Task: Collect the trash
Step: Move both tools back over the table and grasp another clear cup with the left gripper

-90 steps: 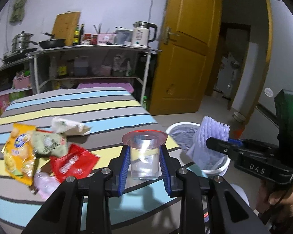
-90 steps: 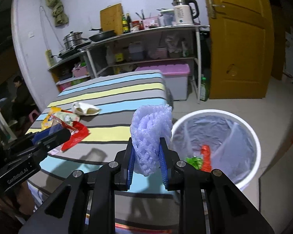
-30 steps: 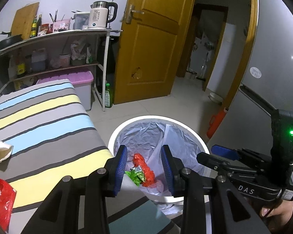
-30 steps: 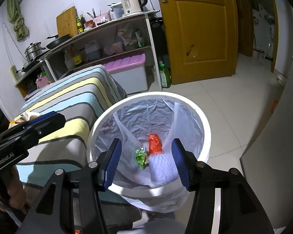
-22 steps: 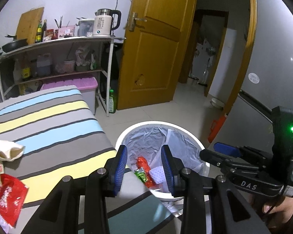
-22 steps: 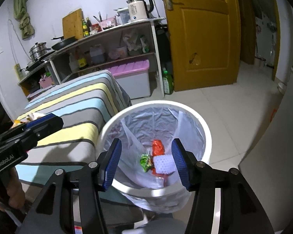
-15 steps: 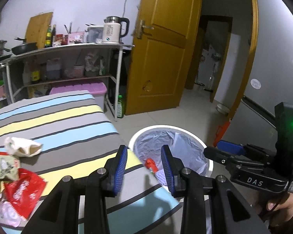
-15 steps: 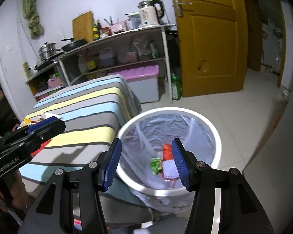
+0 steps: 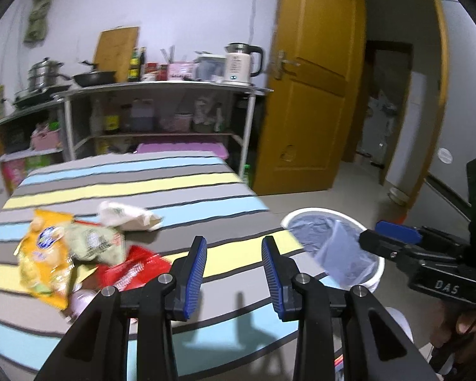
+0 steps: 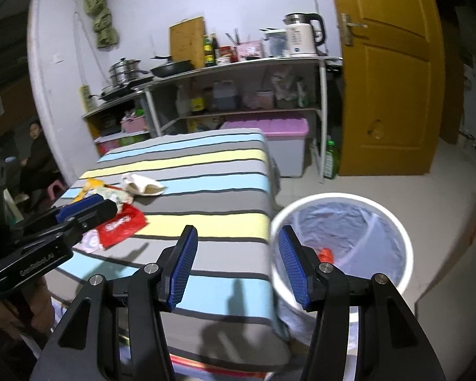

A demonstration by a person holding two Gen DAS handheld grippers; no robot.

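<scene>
Both grippers are empty right now. The left gripper (image 9: 234, 255) has its ribbed blue pads spread with nothing between them, hanging over the near edge of the table (image 9: 161, 187), which wears a soft striped cloth in grey, blue and yellow. The right gripper (image 10: 236, 250) is spread even wider, also with nothing in it, sitting over the gap between the table's right edge and the bin (image 10: 393, 222).

The leftover trash is bunched on the table's left side: a crinkly yellow bag (image 9: 44, 254), a dull green wrapper (image 9: 93, 243) overlapping it, a shiny red wrapper (image 9: 133, 270) nearer, and a crumpled white wrapper (image 9: 127, 216) just beyond them. There's something pale pinkish by the red one, too blurry to call.

The bin is a round white plastic tub on the floor, right of the table, lined with a thin, wrinkly, see-through bag. A bit of red trash (image 10: 325, 254) peeks out inside.
</scene>
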